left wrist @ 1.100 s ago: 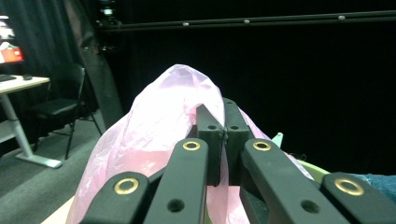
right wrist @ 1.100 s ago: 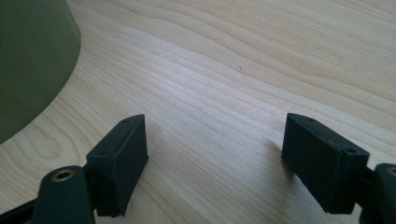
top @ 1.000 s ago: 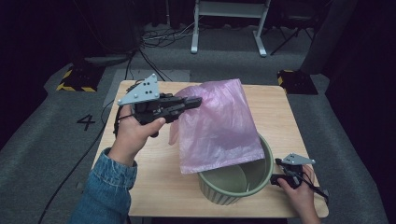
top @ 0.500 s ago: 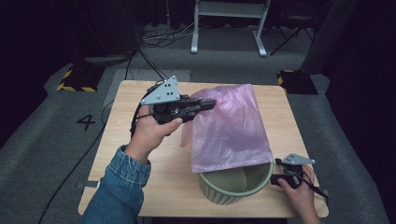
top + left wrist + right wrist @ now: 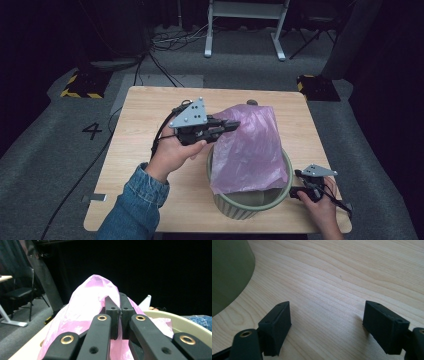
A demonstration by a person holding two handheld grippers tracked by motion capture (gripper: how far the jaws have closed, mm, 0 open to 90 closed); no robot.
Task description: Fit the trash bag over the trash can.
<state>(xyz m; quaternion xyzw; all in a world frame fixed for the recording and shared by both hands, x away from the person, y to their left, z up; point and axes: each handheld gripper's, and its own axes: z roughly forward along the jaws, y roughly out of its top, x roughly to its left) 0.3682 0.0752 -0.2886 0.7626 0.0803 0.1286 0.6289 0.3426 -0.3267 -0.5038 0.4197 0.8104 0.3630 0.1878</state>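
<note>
Pale wood surface (image 5: 150,165) carries a green bin (image 5: 248,202) near its front edge. Above the bin's left rim, the left tool (image 5: 227,126) is clamped on a pink bag (image 5: 250,150) draped into the bin. Right of the bin, the right tool (image 5: 325,322) rests wide open, holding nothing.

Hidden from you: the pink bag (image 5: 248,150) is covering most of the green bin (image 5: 280,197) mouth ahead of your left gripper (image 5: 231,125), so its contents are staying unreadable. A small dark object (image 5: 252,103) past the bag is peeking out, too hidden to identify. The frame edge is cropping the bin wall (image 5: 229,272) beside your right gripper (image 5: 325,325).
</note>
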